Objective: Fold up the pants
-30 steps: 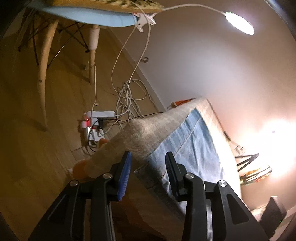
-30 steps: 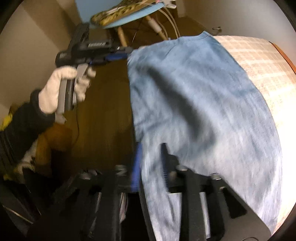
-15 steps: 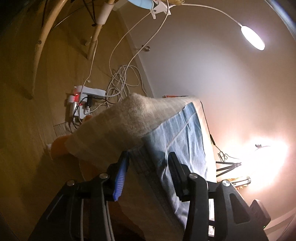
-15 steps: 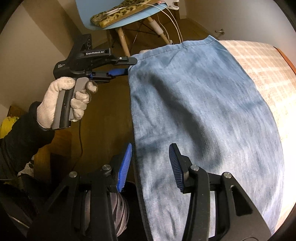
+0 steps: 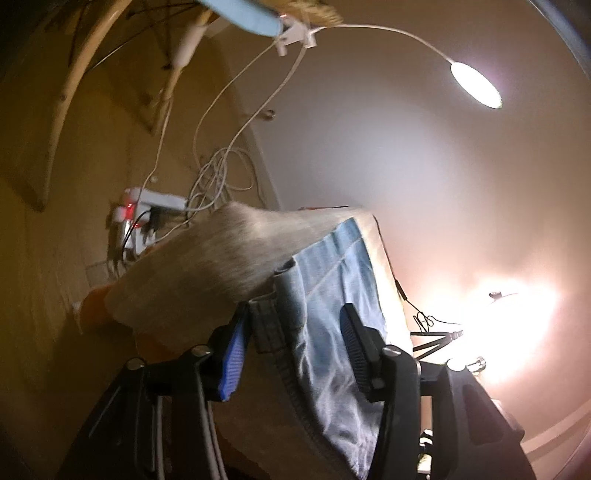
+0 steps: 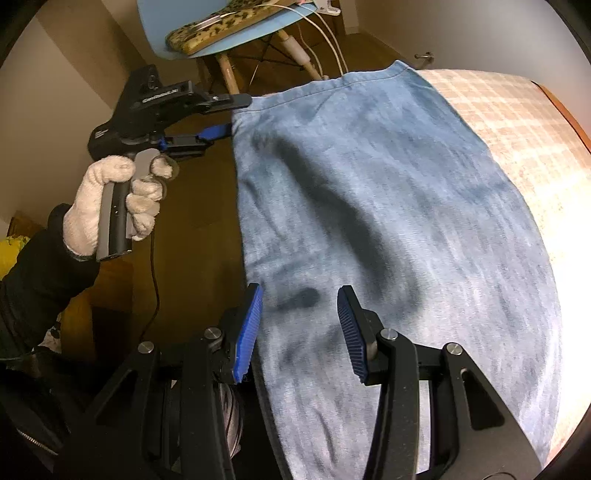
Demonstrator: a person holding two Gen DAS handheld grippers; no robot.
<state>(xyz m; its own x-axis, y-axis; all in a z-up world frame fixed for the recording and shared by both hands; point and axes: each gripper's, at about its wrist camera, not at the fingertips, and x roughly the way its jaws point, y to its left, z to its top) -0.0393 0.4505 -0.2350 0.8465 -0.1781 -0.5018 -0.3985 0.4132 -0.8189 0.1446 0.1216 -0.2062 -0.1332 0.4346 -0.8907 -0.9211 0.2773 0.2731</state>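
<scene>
Light blue denim pants (image 6: 388, 229) lie flat on a table covered with a beige checked cloth (image 6: 509, 122). Their left edge hangs at the table's side. My right gripper (image 6: 299, 328) is open, its jaws straddling the near left edge of the pants. My left gripper (image 6: 231, 118) shows in the right wrist view at the far left corner of the pants, jaws open around the hem. In the left wrist view, the left gripper (image 5: 291, 350) is open with the waistband corner (image 5: 284, 306) between its jaws.
A blue chair (image 6: 221, 40) with a leopard-print cushion (image 6: 221, 26) stands beyond the table. White cables and a power strip (image 5: 147, 210) lie on the wooden floor. A clip lamp (image 5: 476, 85) shines above. A tripod (image 5: 436, 339) stands by the wall.
Both grippers have opened wider. The right gripper was shut on the pants' edge a second ago and has let go. The left gripper has moved so the waistband corner sits between its jaws.
</scene>
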